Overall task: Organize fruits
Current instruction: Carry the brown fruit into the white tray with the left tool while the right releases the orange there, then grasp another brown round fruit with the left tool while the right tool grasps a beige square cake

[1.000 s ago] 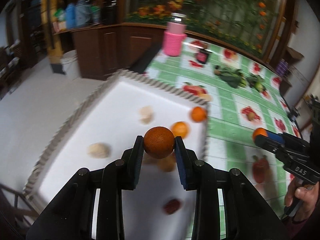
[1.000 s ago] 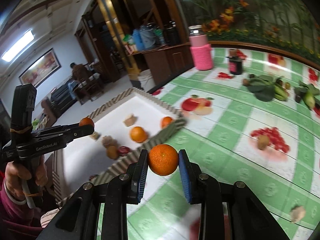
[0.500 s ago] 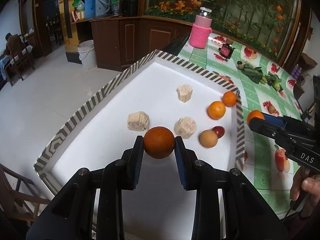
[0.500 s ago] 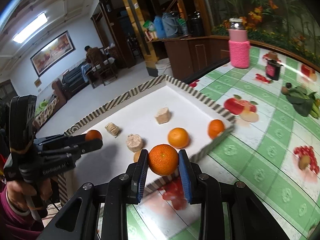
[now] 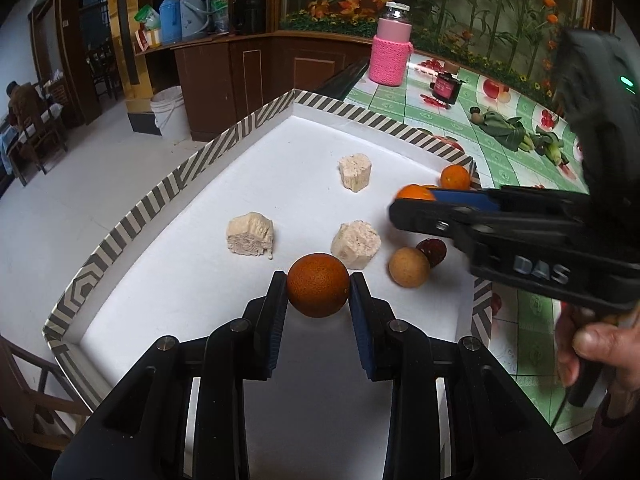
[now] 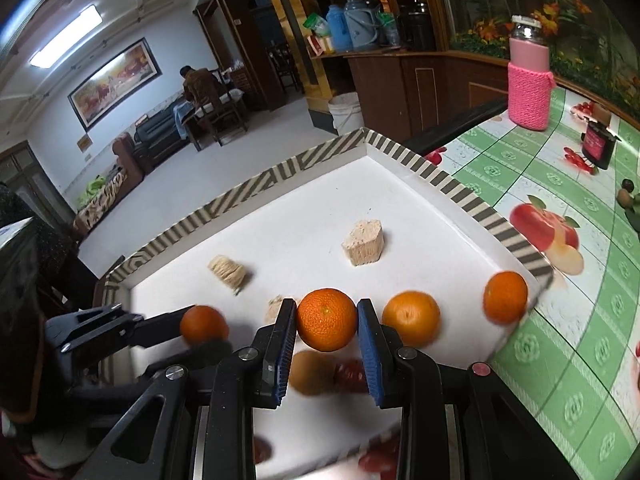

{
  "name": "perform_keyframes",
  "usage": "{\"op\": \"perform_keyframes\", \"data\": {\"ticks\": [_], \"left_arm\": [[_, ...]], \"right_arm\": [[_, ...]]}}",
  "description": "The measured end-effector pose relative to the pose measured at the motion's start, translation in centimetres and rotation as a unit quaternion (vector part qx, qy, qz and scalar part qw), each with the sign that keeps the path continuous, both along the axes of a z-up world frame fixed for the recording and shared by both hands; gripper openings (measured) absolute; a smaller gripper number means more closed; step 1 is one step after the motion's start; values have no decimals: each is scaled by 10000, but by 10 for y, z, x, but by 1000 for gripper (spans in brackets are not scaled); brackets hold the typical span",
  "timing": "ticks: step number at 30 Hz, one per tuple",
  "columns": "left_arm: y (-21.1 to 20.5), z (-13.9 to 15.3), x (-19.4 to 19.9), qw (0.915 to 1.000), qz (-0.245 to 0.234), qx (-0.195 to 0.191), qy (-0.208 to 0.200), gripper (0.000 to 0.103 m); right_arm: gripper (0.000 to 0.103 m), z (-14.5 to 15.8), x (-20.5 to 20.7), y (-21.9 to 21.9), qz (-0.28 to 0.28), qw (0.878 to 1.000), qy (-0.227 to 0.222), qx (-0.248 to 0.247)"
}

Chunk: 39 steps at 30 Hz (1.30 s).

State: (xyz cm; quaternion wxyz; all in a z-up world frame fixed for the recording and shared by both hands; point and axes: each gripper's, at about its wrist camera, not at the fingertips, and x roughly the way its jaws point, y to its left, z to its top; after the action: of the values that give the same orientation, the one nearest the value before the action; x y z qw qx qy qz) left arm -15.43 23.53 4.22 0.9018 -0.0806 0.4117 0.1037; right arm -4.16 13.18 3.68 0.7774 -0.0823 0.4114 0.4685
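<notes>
My left gripper [image 5: 318, 286] is shut on a dark orange [image 5: 318, 284] and holds it over the white tray [image 5: 168, 184] with the striped rim. My right gripper [image 6: 327, 320] is shut on a bright orange [image 6: 327, 319], also over the tray [image 6: 460, 192]. In the left wrist view the right gripper [image 5: 412, 196] reaches in from the right with its orange [image 5: 414, 192]. In the right wrist view the left gripper [image 6: 200, 326] shows at the left with its orange [image 6: 203, 323]. Two loose oranges [image 6: 411, 318] [image 6: 505, 297] lie in the tray near its right rim.
Three beige chunks [image 5: 250, 234] [image 5: 356, 238] [image 5: 355, 171], a tan round fruit [image 5: 409, 267] and a dark red fruit [image 5: 432, 251] lie in the tray. A pink sleeved bottle [image 5: 390, 54], a dark jar [image 5: 446, 88] and green vegetables [image 5: 504, 130] stand on the green fruit-print tablecloth [image 6: 580, 280].
Both grippers have moved over the tray with their oranges still held. The right gripper has come in from the tablecloth to above the tray's right side.
</notes>
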Motion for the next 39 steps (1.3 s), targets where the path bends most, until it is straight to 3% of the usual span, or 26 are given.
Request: {"op": "perform_keyframes", "data": {"ticks": [4,13,16,19,28,39], "left_arm": [[5,-4,2,9998,27,-167,94,30],[11,-8,2,9995,215,-158,195,30],[11,-7,1,9993,286,-130,184,43],[14,-6,-1,9991,331,-198,151,56],[3,11,-6,9980,535,292,-137,56],[-48,32,5,9978,129,430,-483,56]], "right_arm": [[29,-6,8,14,44,9997,-69,-221],[30,-11,7,37,117,9972,-496,-556],[31,-11,8,34,105,9973,-472,-556],[32,-5,2,24,59,9982,-408,-442],[32,25,-13,-33,-222,9988,-394,205],[32,40,-36,-104,-841,9936,-703,261]]}}
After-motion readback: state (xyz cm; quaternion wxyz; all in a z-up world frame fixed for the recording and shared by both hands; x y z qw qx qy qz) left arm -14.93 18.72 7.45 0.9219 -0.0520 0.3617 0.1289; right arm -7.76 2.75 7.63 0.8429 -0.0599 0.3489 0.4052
